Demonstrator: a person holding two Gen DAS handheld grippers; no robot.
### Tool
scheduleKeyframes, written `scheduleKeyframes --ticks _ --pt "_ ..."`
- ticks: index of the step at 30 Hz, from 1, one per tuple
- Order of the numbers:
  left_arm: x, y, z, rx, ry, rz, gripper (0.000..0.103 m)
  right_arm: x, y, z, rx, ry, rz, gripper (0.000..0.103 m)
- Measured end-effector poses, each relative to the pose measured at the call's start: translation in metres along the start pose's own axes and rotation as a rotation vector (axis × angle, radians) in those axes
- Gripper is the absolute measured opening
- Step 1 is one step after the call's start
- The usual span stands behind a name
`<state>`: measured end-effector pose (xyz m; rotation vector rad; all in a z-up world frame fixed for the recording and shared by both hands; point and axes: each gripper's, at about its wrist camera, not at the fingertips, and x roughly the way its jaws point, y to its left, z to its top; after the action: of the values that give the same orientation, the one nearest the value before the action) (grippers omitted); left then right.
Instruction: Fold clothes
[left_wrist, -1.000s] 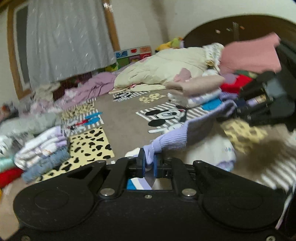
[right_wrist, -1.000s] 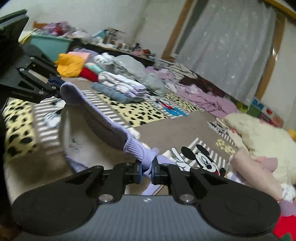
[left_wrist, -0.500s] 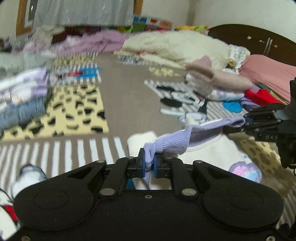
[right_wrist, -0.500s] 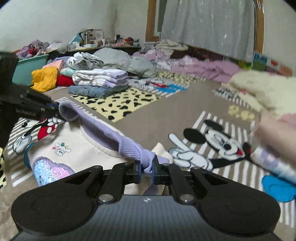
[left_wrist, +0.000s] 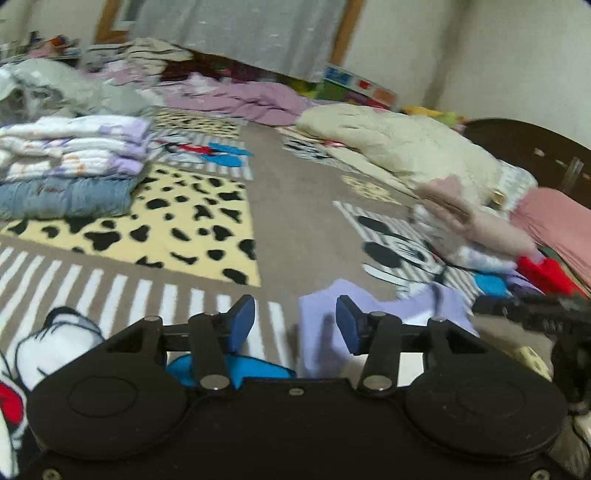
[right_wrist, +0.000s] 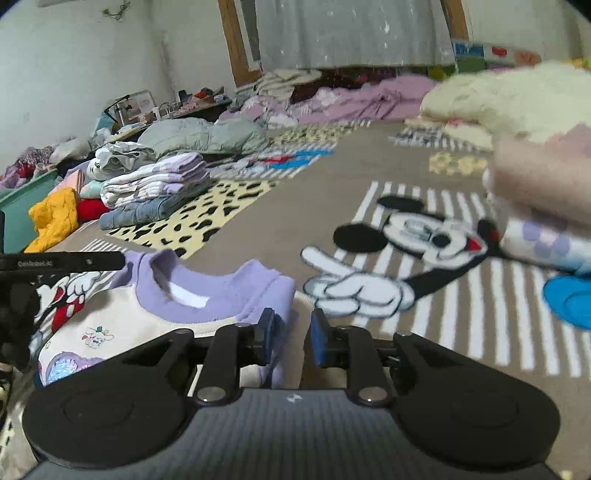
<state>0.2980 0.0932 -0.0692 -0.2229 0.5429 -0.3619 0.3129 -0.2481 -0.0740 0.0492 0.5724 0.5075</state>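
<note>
A brown cartoon-mouse patterned rug (right_wrist: 280, 206) covers the floor; a grey curtain (right_wrist: 351, 33) hangs behind, beside white walls (right_wrist: 74, 66).

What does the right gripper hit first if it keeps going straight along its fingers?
Probably bare carpet. The right gripper, jaws opening, has the sweatshirt's purple shoulder just left of its line. Ahead lies the mouse print's white glove; depth is unclear.

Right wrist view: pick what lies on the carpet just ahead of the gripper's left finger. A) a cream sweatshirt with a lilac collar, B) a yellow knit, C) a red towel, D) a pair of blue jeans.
A: the cream sweatshirt with its lilac collar lies flat beside the right gripper, whose jaws are opening off it.
</note>
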Motion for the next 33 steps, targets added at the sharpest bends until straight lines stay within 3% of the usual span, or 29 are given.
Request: scheduleKeyframes --ticks 2,4,6,7,11,13,19,22,23,24,26,27,30,33 --pt "-0.004 -0.011 -0.001 0.078 0.004 -0.082 0.047 -0.007 0.004 0.003 -0.034 -0.044 -0.006 0.024" --pt "0.007 -0.022 -0.007 0.132 0.031 -0.069 0.047 -0.017 0.017 0.003 -0.106 -0.091 0.058 0.025" --pt "0.023 -0.033 -0.014 0.174 0.061 -0.040 0.047 -0.019 0.032 -0.001 -0.183 -0.099 0.109 0.040" --pt "0.032 -0.038 -0.019 0.205 0.081 -0.023 0.047 -0.017 0.040 -0.004 -0.221 -0.091 0.117 0.049" --pt "0.052 -0.057 -0.028 0.320 0.107 0.010 0.047 0.015 0.046 -0.025 -0.305 0.075 0.030 0.048" --pt "0.053 -0.053 -0.021 0.307 0.092 0.007 0.047 0.019 0.040 -0.027 -0.284 0.114 0.018 0.047" --pt "0.020 -0.033 -0.012 0.202 0.065 0.014 0.051 0.002 0.018 -0.012 -0.145 -0.039 -0.019 0.048" --pt "0.023 -0.012 -0.018 0.055 0.113 -0.041 0.051 0.011 -0.009 -0.011 0.053 -0.055 0.055 0.047" --pt "0.025 -0.009 -0.021 0.021 0.124 -0.051 0.034 0.018 -0.018 -0.015 0.121 -0.044 0.093 0.040" --pt "0.027 -0.007 -0.022 -0.002 0.126 -0.061 0.023 0.023 -0.021 -0.018 0.146 -0.031 0.111 0.024" --pt "0.029 -0.006 -0.024 -0.035 0.126 -0.083 0.011 0.027 -0.019 -0.022 0.151 -0.019 0.124 0.016" --pt "0.024 -0.008 -0.021 -0.043 0.114 -0.100 0.011 0.026 -0.016 -0.020 0.138 -0.023 0.126 0.006" --pt "0.012 -0.006 -0.014 -0.082 0.084 -0.140 0.011 0.009 -0.022 -0.014 0.199 -0.070 0.148 0.006" --pt "0.025 -0.009 -0.021 -0.023 0.151 -0.060 0.025 0.001 -0.031 -0.011 0.228 -0.058 0.165 0.007"
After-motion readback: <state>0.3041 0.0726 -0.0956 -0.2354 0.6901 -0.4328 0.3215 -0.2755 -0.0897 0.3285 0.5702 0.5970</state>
